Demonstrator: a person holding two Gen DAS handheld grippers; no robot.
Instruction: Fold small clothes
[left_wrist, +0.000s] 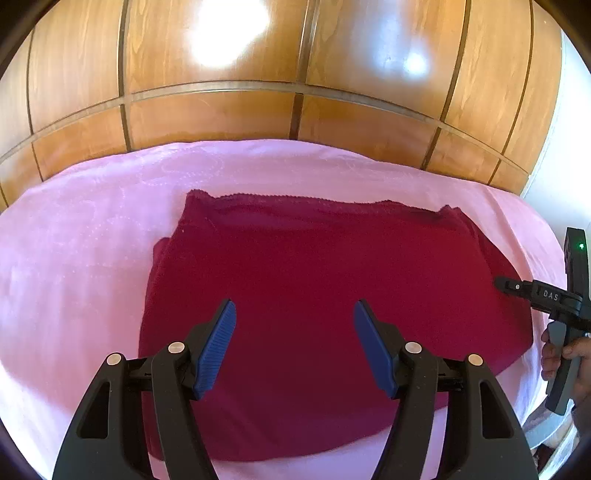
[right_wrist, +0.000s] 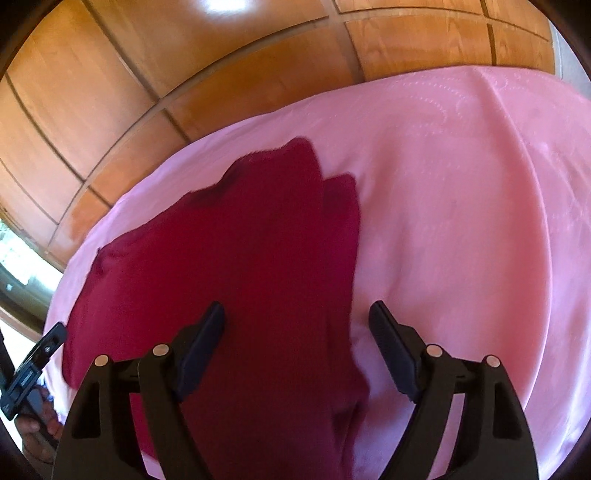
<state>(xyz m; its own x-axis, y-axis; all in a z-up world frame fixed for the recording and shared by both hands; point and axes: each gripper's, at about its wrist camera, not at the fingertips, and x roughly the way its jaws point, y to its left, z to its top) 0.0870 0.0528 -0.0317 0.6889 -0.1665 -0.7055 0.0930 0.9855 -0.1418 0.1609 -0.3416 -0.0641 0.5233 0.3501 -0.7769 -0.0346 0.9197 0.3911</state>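
A dark red garment lies folded flat in a rough rectangle on the pink sheet. My left gripper is open with blue pads, hovering over the garment's near half, empty. My right gripper is open with black pads, over the garment's edge where it meets the pink sheet, empty. The right gripper also shows in the left wrist view at the garment's right edge. The left gripper's body shows at the left edge of the right wrist view.
A glossy wooden panelled wall stands right behind the bed. The sheet's far edge meets it. A white wall strip is at the right. Bare pink sheet lies to the left of the garment.
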